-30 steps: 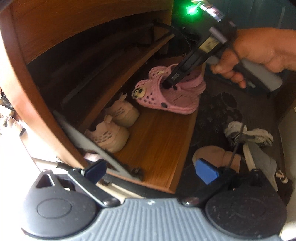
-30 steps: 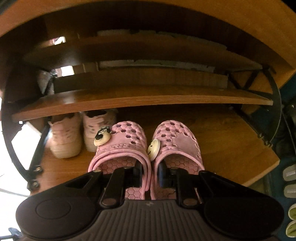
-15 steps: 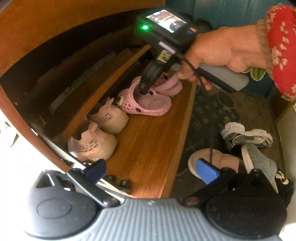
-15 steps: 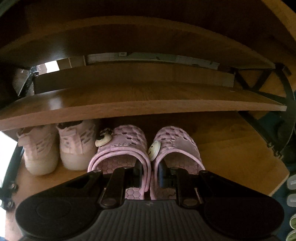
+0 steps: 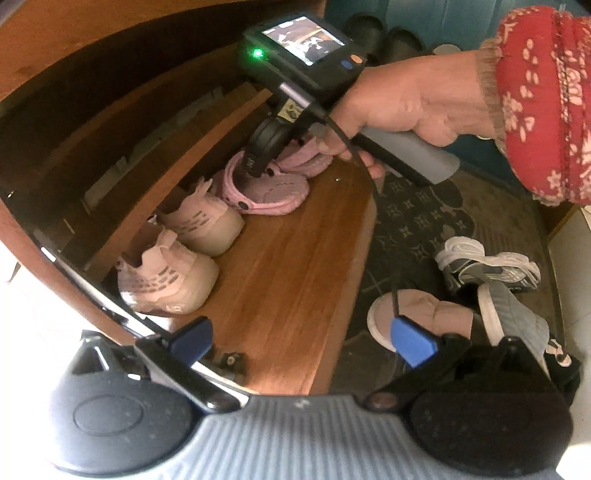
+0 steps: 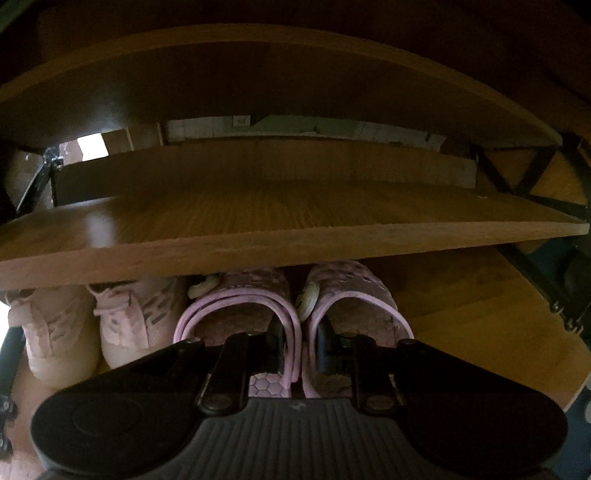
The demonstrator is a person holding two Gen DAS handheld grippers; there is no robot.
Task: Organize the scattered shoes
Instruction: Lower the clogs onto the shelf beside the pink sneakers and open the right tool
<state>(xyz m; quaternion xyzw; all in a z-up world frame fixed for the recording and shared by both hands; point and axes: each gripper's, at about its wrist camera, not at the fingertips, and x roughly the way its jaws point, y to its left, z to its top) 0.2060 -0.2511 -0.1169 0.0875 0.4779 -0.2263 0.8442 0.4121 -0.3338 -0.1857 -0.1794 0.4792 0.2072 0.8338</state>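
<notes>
A pair of pink clogs (image 6: 243, 295) rests on the bottom shelf (image 6: 480, 332) of a wooden shoe rack, toes tucked under the shelf above. My right gripper (image 6: 301, 347) is shut on the clogs' two inner walls, pinching them together; the left wrist view shows it (image 5: 255, 170) reaching down into the clogs (image 5: 273, 192), held by a hand in a red sleeve. Two pink sneakers (image 5: 166, 280) stand to the left of the clogs. My left gripper (image 5: 299, 338) hangs open over the shelf's front edge, nothing between its blue pads (image 5: 412, 345).
The upper shelf board (image 6: 258, 221) overhangs low above the shoes. On the dark patterned mat (image 5: 417, 218) lie a grey-white sneaker (image 5: 487, 267), a pink shoe (image 5: 417, 310) and a grey shoe (image 5: 517, 321). Dark shoes (image 5: 373, 26) stand beyond the rack. Black metal braces (image 6: 535, 280) stand at the right.
My right gripper has sunk and pushed forward with the clogs, so their toes now sit under the upper shelf. The left gripper has stayed open.
</notes>
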